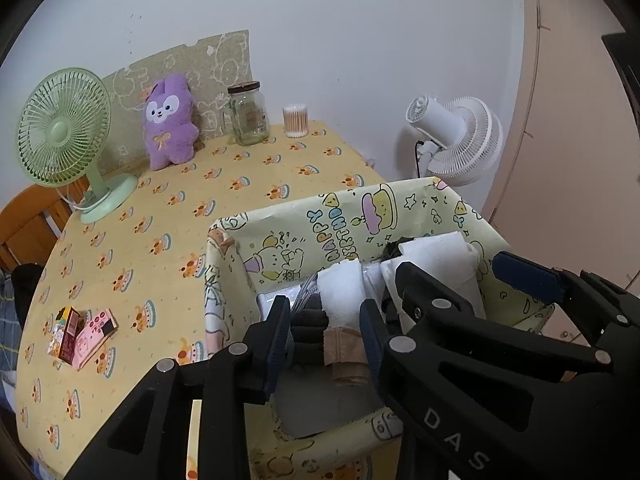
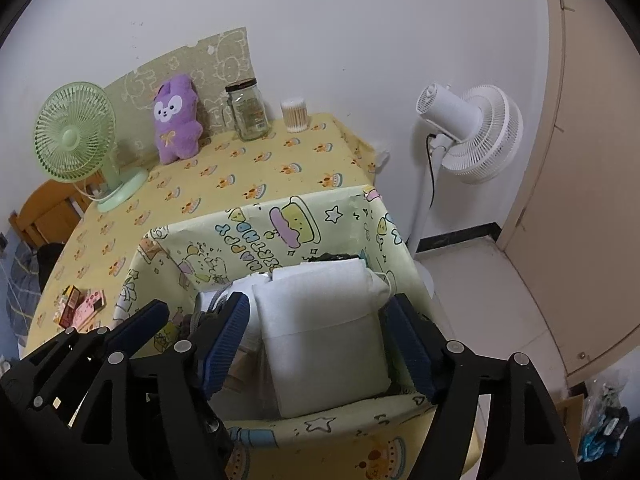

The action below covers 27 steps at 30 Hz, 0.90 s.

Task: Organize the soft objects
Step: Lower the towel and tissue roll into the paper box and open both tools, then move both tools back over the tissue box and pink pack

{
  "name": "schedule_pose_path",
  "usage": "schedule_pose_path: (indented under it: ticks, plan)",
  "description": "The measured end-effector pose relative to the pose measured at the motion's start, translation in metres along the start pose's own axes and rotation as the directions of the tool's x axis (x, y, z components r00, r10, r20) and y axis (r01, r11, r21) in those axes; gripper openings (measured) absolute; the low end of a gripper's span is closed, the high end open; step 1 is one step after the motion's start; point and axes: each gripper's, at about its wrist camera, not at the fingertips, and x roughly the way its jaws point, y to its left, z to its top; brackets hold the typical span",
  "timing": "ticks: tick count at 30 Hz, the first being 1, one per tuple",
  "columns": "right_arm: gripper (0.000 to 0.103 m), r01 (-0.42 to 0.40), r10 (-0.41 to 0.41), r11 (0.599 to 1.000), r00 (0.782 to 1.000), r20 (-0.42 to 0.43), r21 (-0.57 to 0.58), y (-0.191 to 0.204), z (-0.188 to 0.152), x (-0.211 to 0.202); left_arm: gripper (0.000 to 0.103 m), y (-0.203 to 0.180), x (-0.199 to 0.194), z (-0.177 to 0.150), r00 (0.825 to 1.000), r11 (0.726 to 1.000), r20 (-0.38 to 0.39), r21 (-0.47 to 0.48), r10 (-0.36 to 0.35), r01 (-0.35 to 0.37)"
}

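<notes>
Both grippers hang with jaws released over the box [image 2: 280, 236], the right gripper [image 2: 316, 344] straddling a soft, light white bundle [image 2: 320, 320] best pinched across its folded middle.

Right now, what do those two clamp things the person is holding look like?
Both are black plastic frames with angular arms, joined by round silver rivets. The left gripper and right gripper each carry two ribbed dark-blue pads. White letters "DAS" mark one frame. No cables or sleeves show.

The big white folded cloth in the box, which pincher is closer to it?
Right. The right gripper has its open fingers on either side of the white folded cloth in the box. The left gripper hangs open beside it, over the darker and beige folded items.
</notes>
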Motion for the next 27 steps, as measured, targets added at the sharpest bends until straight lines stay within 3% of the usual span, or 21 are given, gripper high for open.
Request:
schedule_pose_path:
  ticks: [14,19,27]
  plan:
    - [0.075,0.007,-0.005,0.999,0.999,0.049,-0.036,0.026,0.001,-0.03,0.037,0.019,-0.034,-0.003,0.998,1.0,0.061,-0.022,0.0,0.001]
    - [0.075,0.019,-0.017,0.997,1.0,0.025,-0.078,0.042,0.004,-0.036,0.037,0.032,-0.043,-0.004,0.998,0.999,0.061,-0.039,-0.006,0.008]
    - [0.076,0.017,-0.01,0.997,0.996,0.089,-0.077,0.067,0.005,-0.058,0.037,0.054,-0.067,-0.002,0.993,0.999,0.116,-0.042,0.006,-0.001]
